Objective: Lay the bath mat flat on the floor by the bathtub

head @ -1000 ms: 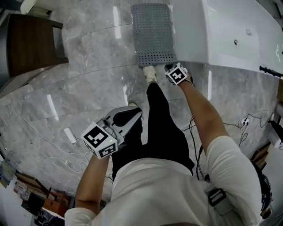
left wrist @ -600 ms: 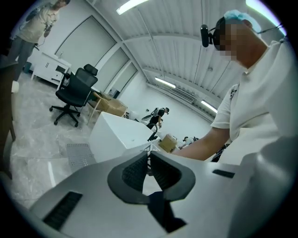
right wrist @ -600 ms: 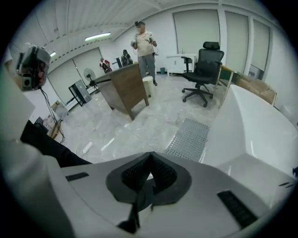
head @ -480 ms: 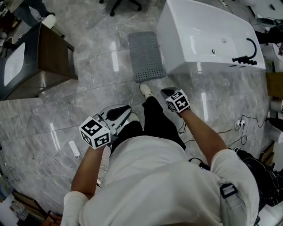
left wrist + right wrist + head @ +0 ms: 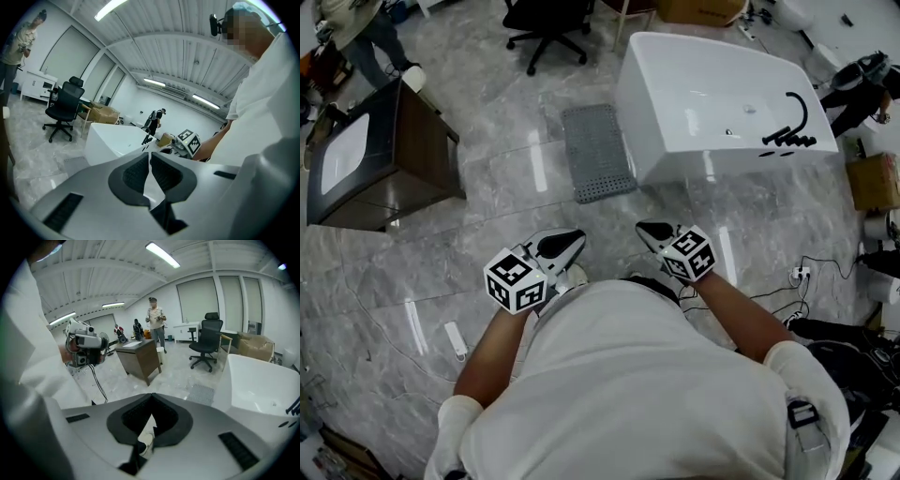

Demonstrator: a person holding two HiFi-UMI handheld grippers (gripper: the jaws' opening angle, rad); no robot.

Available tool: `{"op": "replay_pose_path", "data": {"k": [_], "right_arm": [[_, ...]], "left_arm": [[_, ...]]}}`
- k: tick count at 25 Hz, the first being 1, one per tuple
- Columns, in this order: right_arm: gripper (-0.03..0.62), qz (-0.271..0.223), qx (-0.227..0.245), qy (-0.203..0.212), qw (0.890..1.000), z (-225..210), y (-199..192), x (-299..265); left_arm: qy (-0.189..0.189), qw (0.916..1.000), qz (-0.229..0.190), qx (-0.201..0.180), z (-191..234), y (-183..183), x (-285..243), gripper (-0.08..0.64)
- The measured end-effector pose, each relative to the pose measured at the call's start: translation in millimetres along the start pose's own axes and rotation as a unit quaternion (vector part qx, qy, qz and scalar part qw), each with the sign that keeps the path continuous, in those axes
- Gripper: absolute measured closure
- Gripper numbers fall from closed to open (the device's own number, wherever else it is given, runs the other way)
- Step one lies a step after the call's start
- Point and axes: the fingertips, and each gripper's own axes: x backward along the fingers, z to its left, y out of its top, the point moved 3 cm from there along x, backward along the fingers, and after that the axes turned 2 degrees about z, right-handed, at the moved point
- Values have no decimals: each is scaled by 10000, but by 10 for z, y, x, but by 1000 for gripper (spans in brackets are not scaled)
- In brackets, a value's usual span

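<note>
The grey perforated bath mat [image 5: 597, 152] lies flat on the marble floor along the left side of the white bathtub [image 5: 712, 103]. Both grippers hang over the floor well short of the mat, in front of the person's body. My left gripper [image 5: 572, 236] is shut with nothing between its jaws, and so is my right gripper [image 5: 645, 227]. In the left gripper view the shut left gripper [image 5: 149, 154] points toward the tub [image 5: 112, 140] and the mat [image 5: 70, 164]. From the right gripper [image 5: 151, 397] I see the mat [image 5: 201, 393] beside the tub [image 5: 262, 380].
A dark wooden cabinet [image 5: 384, 155] with a sink top stands at the left. A black office chair [image 5: 548, 19] is beyond the mat. Cables and a socket [image 5: 802, 274] lie on the floor at right, a small white device [image 5: 456, 339] at left. A person [image 5: 156, 326] stands by the cabinet.
The view has pulled up and back, so the mat and tub look smaller. My right gripper has come away from the mat's near corner. Both grippers now sit level near the body.
</note>
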Motion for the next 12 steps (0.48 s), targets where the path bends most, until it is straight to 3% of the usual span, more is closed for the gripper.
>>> {"op": "replay_pose_path", "data": {"k": [5,12], "right_arm": [[583,-516,166,44,9985,86,116,442],[583,-774,106,147,9968,-23,-259,1104]], "left_arm": [[40,9997,193,-132,-215,-89,-212,529],[49,9994,204,-283,-778,-5,-820,529]]}}
